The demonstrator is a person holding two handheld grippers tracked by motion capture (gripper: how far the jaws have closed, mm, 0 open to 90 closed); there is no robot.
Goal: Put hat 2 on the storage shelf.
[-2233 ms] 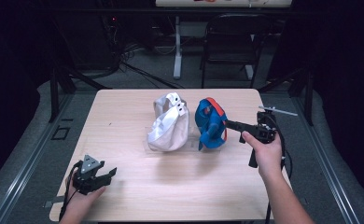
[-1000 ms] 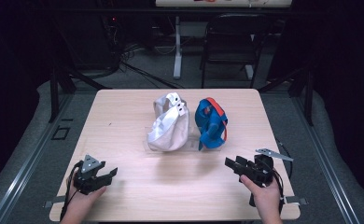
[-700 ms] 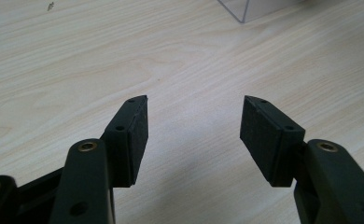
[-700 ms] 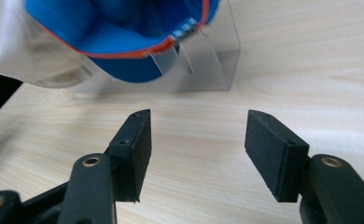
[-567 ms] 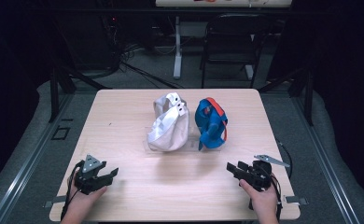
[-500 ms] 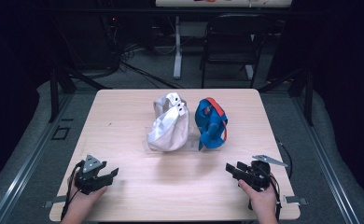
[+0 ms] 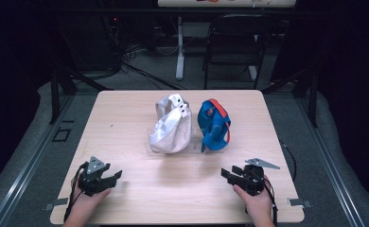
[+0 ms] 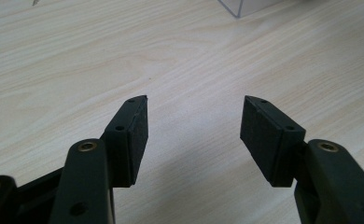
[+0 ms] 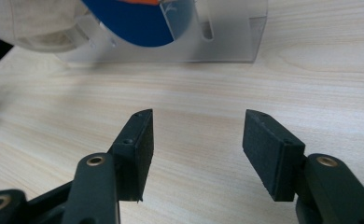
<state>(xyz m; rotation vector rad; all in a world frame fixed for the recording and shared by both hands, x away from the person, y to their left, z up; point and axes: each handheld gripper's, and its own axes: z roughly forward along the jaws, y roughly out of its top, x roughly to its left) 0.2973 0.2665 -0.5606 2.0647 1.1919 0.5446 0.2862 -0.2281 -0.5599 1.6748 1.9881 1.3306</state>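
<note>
**Two caps on a clear stand, both grippers resting at the near edge**

The landmark is the clear plastic stand (image 7: 192, 144) at the middle of a pale wooden table (image 7: 126, 118). On it sit two caps side by side: a white cap (image 7: 171, 130) on the stand's left part and a blue cap (image 7: 214, 125) with an orange band on its right part, the two close together, whether touching cannot be told. In the right gripper view the stand (image 9: 227, 32) shows as a frosted wall with slots, and the blue cap (image 9: 133, 21) sits right behind it, with the white cap (image 9: 35, 23) beside it.

The left gripper (image 7: 108, 178) lies well apart from the stand, toward the near left corner of the table, held by the person's left hand (image 7: 85, 201). In its own view its jaws stand wide apart with bare wood grain between them, holding nothing (image 8: 194, 121). A corner of the stand (image 8: 245, 5) shows at the far edge of that view.

The right gripper (image 7: 228, 174) sits nearer the stand, on its near right side, in the person's right hand (image 7: 256, 203). Its jaws are likewise spread wide and empty (image 9: 198, 135), pointing toward the stand.

The tabletop is light, matt, straight-grained wood with rounded corners. Beyond the stand the room is dark: a grey floor (image 7: 36, 142), a black folding chair (image 7: 234, 42), a white table leg (image 7: 180, 47) and loose cables (image 7: 135, 61) on the floor behind the table.
</note>
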